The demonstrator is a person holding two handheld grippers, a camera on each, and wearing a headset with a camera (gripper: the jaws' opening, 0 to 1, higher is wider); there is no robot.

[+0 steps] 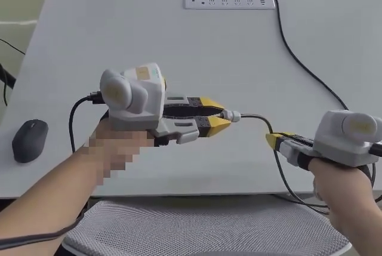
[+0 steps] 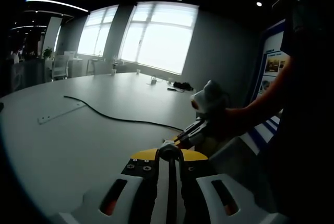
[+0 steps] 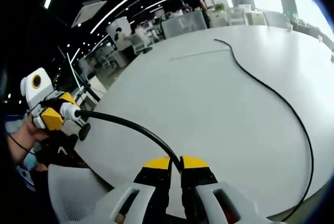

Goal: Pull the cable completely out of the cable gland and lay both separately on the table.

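Note:
My left gripper (image 1: 216, 114) is held above the table's near edge, shut on a white cable gland (image 1: 230, 115). The gland (image 2: 169, 150) sits between the yellow jaw tips in the left gripper view. A grey-black cable (image 1: 255, 117) runs out of the gland to the right and curves down. My right gripper (image 1: 273, 139) is shut on that cable a short way from the gland. In the right gripper view the cable (image 3: 130, 125) arcs from the jaws (image 3: 175, 162) up to the gland (image 3: 69, 111) held in the left gripper (image 3: 52, 110).
A white power strip (image 1: 230, 2) lies at the table's far side, its black cord (image 1: 298, 59) trailing toward the right edge. A dark mouse (image 1: 29, 139) sits at the near left. A mesh chair back (image 1: 203, 226) is below the table edge.

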